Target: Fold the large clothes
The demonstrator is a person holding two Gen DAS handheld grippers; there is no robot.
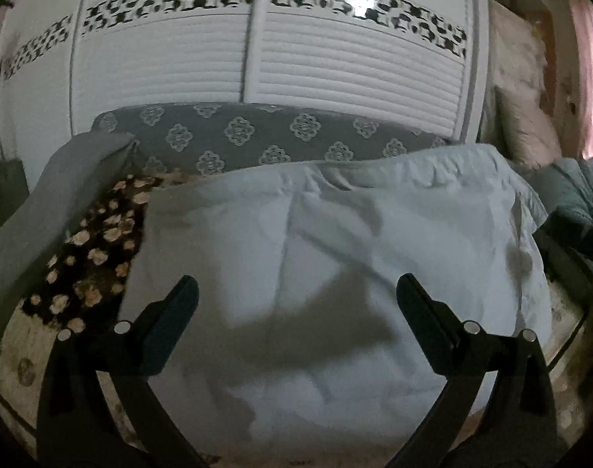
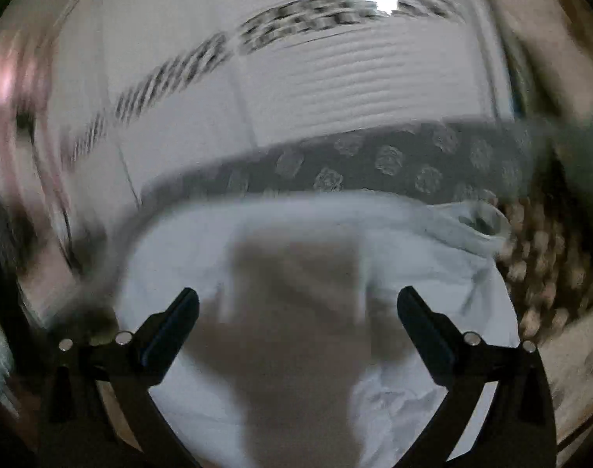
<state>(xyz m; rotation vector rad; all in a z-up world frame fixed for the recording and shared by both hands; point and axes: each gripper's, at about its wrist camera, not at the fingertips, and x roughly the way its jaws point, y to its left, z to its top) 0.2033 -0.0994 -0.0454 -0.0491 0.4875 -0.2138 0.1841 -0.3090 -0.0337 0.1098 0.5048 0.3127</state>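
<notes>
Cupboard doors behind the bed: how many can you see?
2 full doors, left and right of the centre seam; part of a third at the far left. More may lie outside the view.

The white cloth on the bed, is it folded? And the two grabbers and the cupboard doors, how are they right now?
White cloth: folded over, lying wrinkled on the bed, nothing gripping it.
Left gripper: open, empty, above the cloth.
Right gripper: open, empty, above the cloth.
Wardrobe doors: closed.
Grey patterned cover: spread flat behind the cloth.

white louvred wardrobe doors (image 1: 335, 62) behind; grey medallion-print bedding (image 1: 257, 140); dark floral blanket (image 1: 97, 249); beige cushion (image 1: 526, 132).
</notes>
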